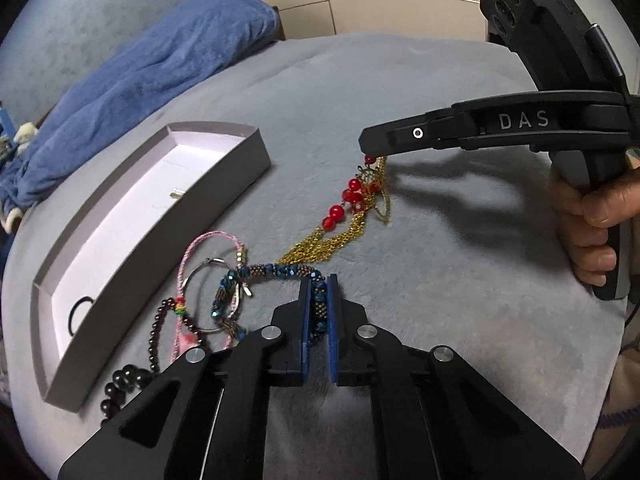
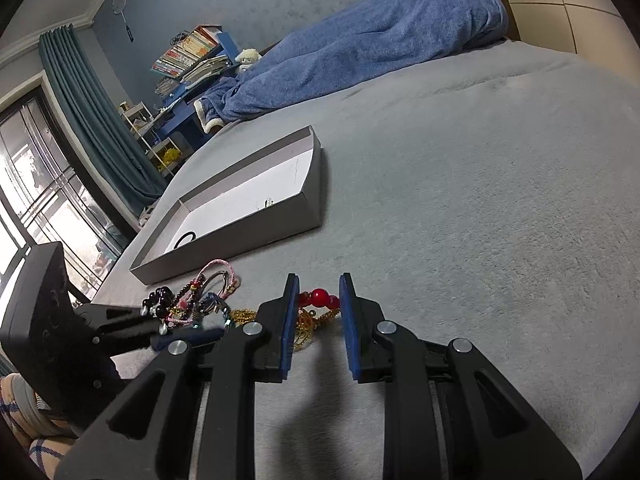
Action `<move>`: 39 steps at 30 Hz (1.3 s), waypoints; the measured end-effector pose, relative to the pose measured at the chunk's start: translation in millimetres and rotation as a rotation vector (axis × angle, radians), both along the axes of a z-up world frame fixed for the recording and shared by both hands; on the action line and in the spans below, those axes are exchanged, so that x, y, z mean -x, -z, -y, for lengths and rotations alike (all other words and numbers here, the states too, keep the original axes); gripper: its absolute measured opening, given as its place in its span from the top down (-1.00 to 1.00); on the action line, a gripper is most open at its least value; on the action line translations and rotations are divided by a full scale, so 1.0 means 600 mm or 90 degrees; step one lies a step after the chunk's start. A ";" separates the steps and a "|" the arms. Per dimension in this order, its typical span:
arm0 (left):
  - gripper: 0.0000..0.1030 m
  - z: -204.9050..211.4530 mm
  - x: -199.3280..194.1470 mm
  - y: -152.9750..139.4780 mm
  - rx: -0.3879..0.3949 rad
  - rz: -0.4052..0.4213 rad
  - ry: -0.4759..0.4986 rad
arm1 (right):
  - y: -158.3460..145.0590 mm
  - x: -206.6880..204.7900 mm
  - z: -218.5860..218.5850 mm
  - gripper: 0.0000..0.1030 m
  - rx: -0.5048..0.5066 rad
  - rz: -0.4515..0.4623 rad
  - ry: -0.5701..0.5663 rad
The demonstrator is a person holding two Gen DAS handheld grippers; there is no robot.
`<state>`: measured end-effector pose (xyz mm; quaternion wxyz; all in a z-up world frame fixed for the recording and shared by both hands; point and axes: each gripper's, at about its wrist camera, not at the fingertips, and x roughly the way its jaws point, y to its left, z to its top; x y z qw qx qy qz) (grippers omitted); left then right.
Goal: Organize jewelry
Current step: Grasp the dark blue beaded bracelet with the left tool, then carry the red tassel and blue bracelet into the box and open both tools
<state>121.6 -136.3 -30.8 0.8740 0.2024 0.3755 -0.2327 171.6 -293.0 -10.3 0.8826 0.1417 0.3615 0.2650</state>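
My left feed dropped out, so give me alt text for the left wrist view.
The left tool is shut on the blue beaded bracelet on a grey bed. The right tool meets the gold chain with red beads; a grey box lies left.

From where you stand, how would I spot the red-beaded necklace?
Start at the long grey cardboard box on the grey bed. Right of it lies tangled jewellery; the gold chain necklace with round red beads trails farthest right. Only it has red beads.

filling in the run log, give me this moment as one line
left gripper: shut on blue beaded bracelet | right gripper: open around red-bead gold necklace | grey box: nearly empty
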 end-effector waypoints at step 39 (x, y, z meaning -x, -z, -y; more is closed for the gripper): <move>0.85 -0.276 -0.095 -0.175 0.309 0.099 -0.251 | -0.179 -0.112 -0.167 0.60 0.030 0.135 -0.140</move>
